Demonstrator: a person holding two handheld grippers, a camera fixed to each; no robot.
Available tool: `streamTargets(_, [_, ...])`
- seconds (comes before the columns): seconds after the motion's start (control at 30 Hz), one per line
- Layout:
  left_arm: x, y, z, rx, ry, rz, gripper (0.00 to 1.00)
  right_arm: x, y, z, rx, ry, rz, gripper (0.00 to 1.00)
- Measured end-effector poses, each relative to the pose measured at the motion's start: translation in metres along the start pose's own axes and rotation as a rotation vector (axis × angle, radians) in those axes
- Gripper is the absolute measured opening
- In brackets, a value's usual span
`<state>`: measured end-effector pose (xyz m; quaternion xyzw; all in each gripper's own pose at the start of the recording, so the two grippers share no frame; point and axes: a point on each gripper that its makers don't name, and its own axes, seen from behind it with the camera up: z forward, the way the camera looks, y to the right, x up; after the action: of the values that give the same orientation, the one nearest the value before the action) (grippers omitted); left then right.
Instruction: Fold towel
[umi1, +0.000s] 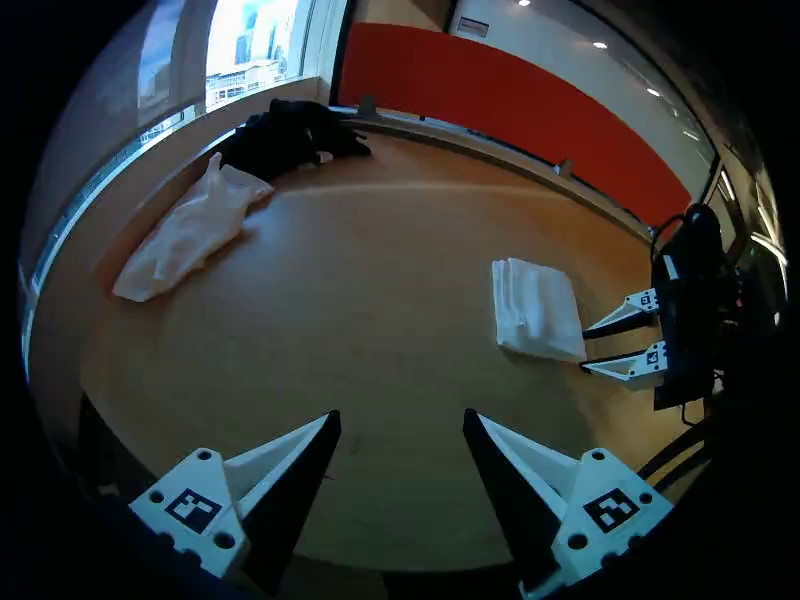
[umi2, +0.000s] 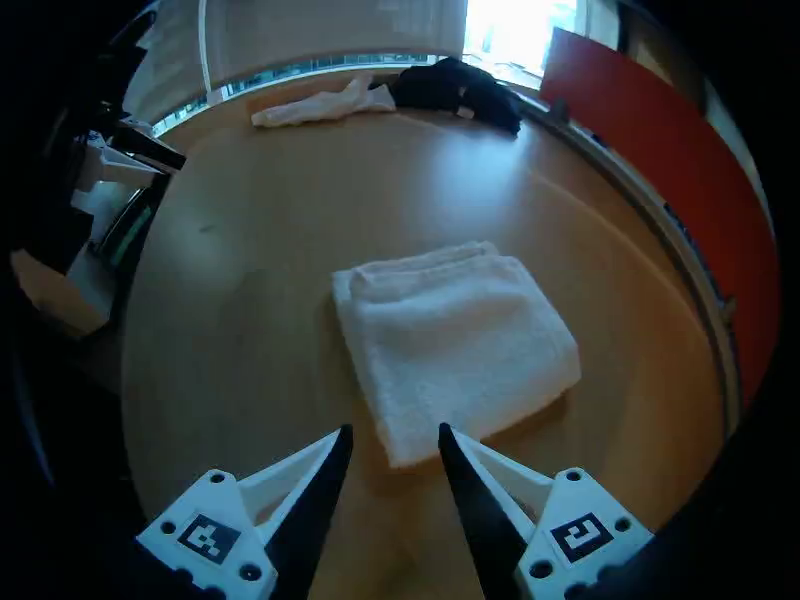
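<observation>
Smooth wooden table (umi2: 250, 300), folded terry towel (umi2: 455, 340)

table (umi2: 250, 300): wood-look top, smooth, low sheen | folded towel (umi2: 455, 340): white terry cloth, nubby, matt | loose white cloth (umi1: 185, 235): thin, creased, matt | dark heap (umi1: 290, 135): soft fabric, matt | left gripper (umi1: 401, 415), right gripper (umi2: 394, 430): white plastic, smooth, matt, black inner faces | wall panel (umi1: 520, 110): red, matt

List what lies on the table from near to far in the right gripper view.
right gripper → folded white towel → crumpled white cloth and dark garment, side by side at the far edge, so no order between those two.
</observation>
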<state>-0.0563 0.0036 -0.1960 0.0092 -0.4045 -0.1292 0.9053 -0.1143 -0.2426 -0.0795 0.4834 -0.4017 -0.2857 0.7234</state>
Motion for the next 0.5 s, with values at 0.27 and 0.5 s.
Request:
streamTargets(0.27, [-0.001,0.004,0.001,-0.005,-0.004,0.004,0.91,-0.015,0.0,0.001,-0.013,-0.015,0.038,0.6])
streamTargets(0.5, [-0.003,0.004,0.001,-0.006,-0.006,0.004,0.91,-0.022,-0.001,0.005,-0.013,-0.023,0.076,0.43])
